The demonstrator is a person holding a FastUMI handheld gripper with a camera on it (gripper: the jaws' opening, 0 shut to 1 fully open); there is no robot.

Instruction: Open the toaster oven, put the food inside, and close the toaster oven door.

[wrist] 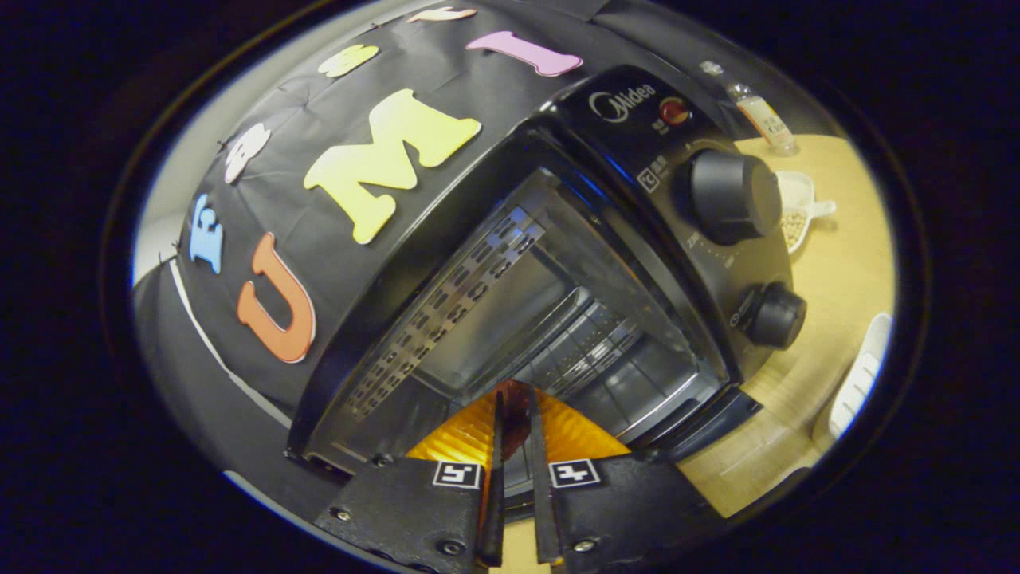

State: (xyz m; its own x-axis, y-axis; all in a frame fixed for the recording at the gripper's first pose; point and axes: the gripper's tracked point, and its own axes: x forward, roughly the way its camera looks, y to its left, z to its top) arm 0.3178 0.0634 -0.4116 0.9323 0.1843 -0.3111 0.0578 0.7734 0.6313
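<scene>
We're right up against the toaster oven (558,263), which fills the middle of the frame at a tilt, its cavity open and the wire rack (590,351) visible beyond the fingertips. Our gripper (514,399) sits at bottom centre with its fingers drawn close together, only a thin gap left, and a small dark reddish piece of food (514,410) sits between the tips; we can't tell whether both fingers press on it. The two knobs (733,199) lie to the upper right, over the wooden table (837,263).
</scene>
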